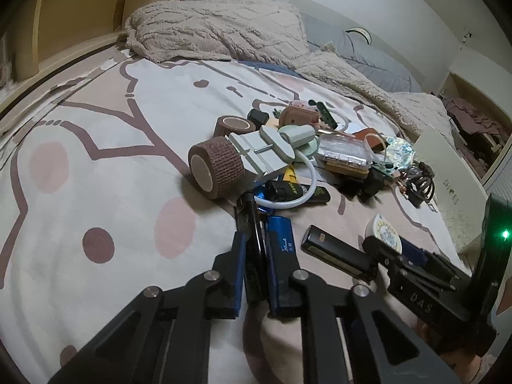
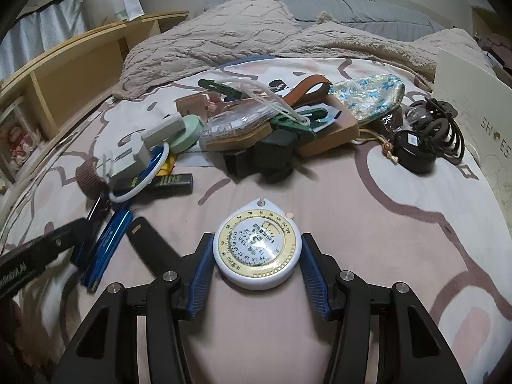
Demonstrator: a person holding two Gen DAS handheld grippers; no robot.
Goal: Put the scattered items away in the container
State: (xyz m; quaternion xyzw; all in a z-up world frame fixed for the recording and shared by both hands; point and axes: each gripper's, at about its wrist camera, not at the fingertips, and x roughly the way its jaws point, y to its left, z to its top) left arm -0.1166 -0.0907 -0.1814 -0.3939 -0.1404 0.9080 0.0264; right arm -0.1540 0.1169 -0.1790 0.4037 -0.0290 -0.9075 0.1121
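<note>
Two jaws sets clamp: left gripper (image 1: 256,256) on a dark bar (image 1: 255,240), right gripper (image 2: 256,265) on a round tape measure (image 2: 257,251).

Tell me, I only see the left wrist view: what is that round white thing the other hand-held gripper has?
Observer: A round white dial with number scales inside a yellow ring; the right hand-held gripper clamps it from both sides.
Operator: And the pale box on the right?
Observer: The box has SHOES lettered on its wall.
Operator: Anything dark beside it?
Observer: A black claw hair clip, lying on the bedspread.
</note>
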